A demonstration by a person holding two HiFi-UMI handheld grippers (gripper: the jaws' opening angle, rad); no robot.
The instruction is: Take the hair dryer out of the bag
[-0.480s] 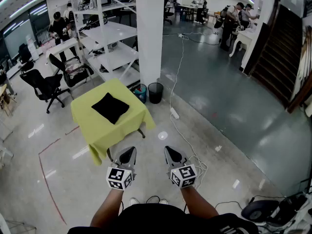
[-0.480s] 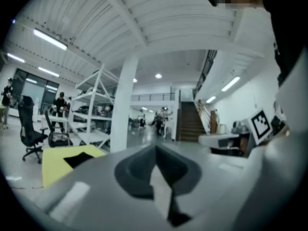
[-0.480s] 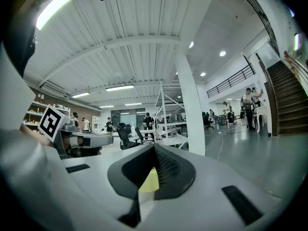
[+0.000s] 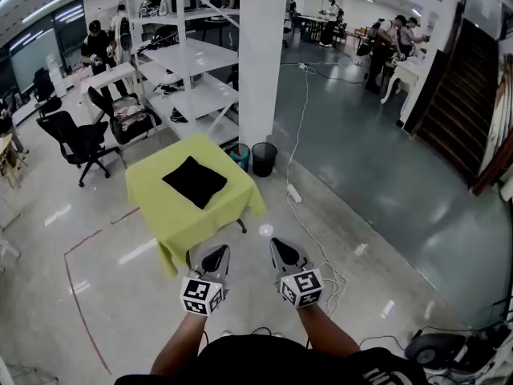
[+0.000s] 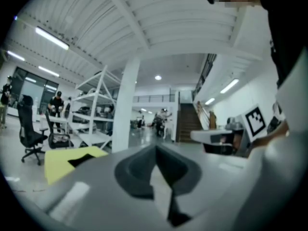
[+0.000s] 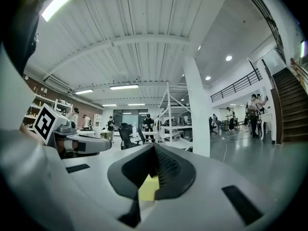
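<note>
A black bag (image 4: 195,180) lies flat in the middle of a small table under a yellow-green cloth (image 4: 168,215), a few steps ahead of me. No hair dryer shows. My left gripper (image 4: 212,253) and right gripper (image 4: 282,249) are held level side by side in front of my body, short of the table's near edge, both shut with nothing between the jaws. The left gripper view shows its closed jaws (image 5: 155,148) and the yellow cloth (image 5: 60,161) with the bag (image 5: 82,159) at lower left. In the right gripper view the jaws (image 6: 155,150) meet, with a patch of the yellow cloth (image 6: 149,189) below them.
A white pillar (image 4: 263,54) and white shelving (image 4: 188,70) stand behind the table, with a black bin (image 4: 264,159) and a teal bin (image 4: 238,155) at the pillar's foot. A black office chair (image 4: 76,143) is at left. Cables (image 4: 321,259) run along the floor at right. People stand far off.
The table and bag have come slightly nearer and shifted right in the head view. Both grippers keep their pose and stay shut.
</note>
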